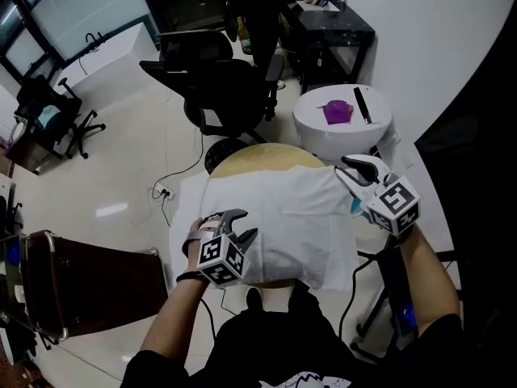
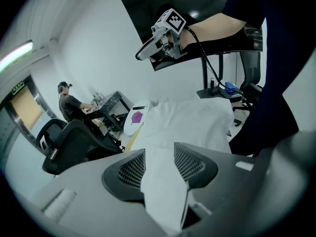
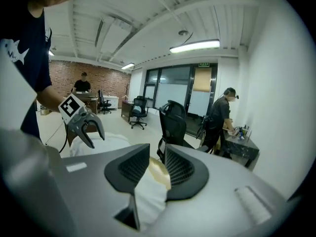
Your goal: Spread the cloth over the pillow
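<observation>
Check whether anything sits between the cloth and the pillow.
Nothing visible does: the cloth lies straight on the pillow, whose far rim shows uncovered. The left tongs and right tongs stand open above its edges.

The left tool (image 1: 245,225) is held low on the bare left forearm (image 1: 174,318), tilted downward and forward, with its jaws standing wide apart. The right tool (image 1: 345,168) is held higher on the right forearm (image 1: 426,272), angled inward and nearer level, its jaws also parted. The two tools are well apart.
</observation>
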Action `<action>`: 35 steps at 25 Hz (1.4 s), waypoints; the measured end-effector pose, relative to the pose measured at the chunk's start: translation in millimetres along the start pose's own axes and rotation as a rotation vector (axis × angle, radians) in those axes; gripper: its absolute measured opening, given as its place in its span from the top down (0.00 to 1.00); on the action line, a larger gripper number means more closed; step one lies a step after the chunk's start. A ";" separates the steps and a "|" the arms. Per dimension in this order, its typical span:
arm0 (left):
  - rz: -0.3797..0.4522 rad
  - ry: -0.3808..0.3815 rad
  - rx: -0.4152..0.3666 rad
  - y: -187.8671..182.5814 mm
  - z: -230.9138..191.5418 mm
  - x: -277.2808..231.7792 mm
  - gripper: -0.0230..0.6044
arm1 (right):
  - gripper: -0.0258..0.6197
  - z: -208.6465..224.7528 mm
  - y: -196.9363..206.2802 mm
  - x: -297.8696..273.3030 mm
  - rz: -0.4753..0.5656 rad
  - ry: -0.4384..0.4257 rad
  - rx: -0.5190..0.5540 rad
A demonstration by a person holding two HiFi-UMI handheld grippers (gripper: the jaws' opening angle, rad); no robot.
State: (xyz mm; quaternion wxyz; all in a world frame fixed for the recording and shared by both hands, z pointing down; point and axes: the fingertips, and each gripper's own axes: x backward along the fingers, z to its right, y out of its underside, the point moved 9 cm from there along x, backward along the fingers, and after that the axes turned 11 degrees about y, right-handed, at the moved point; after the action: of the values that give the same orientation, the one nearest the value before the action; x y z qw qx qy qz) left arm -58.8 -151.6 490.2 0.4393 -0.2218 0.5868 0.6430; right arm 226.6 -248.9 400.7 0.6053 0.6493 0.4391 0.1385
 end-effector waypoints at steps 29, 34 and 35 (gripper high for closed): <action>-0.194 -0.132 0.289 204.5 89.8 132.3 0.69 | 0.87 -266.9 -4.8 17.8 -0.050 -0.156 0.001; -0.188 -0.067 0.297 231.8 90.1 121.2 0.66 | 0.87 -290.8 -2.1 5.0 -0.084 -0.159 0.011; -0.180 -0.051 0.293 236.3 87.6 118.3 0.66 | 0.87 -294.0 -1.3 1.5 -0.096 -0.151 0.007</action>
State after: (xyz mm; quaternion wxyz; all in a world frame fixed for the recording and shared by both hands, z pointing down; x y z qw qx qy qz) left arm -294.6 -14.7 546.4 0.5376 -0.1908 0.6409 0.5137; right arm 17.7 -52.6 466.3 0.6404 0.6383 0.4233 0.0585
